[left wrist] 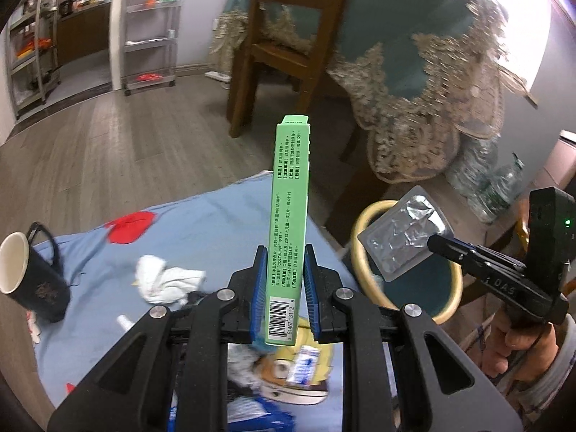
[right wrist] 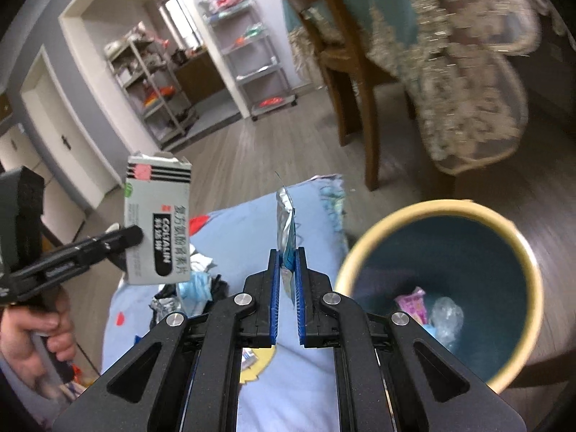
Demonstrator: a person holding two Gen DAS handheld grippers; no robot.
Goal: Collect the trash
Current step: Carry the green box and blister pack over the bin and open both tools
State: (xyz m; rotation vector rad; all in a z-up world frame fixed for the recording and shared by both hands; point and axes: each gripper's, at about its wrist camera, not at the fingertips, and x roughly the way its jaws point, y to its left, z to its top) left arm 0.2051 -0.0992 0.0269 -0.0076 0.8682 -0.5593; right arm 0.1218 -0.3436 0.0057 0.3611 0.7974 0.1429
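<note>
My left gripper (left wrist: pixel 285 255) is shut on a green medicine box (left wrist: pixel 289 216), held upright above the blue cloth; the box's grey face shows in the right wrist view (right wrist: pixel 156 223). My right gripper (right wrist: pixel 287 252) is shut on a silver blister pack (right wrist: pixel 285 223), edge-on here and seen flat in the left wrist view (left wrist: pixel 405 235), held over the rim of the bin. The yellow-rimmed bin (right wrist: pixel 522 252) stands at the right with a pink wrapper (right wrist: pixel 412 304) and clear plastic (right wrist: pixel 446 315) inside. The bin also shows in the left wrist view (left wrist: pixel 363 223).
On the blue cloth (left wrist: pixel 201 226) lie a crumpled white tissue (left wrist: pixel 162 280), a dark mug (left wrist: pixel 32 277) and small wrappers (left wrist: pixel 304 363). A wooden chair (left wrist: pixel 277 50) and a draped table (left wrist: pixel 414 72) stand behind. Plastic bottles (left wrist: pixel 493 183) sit at the right. Metal shelves (right wrist: pixel 252 46) line the far wall.
</note>
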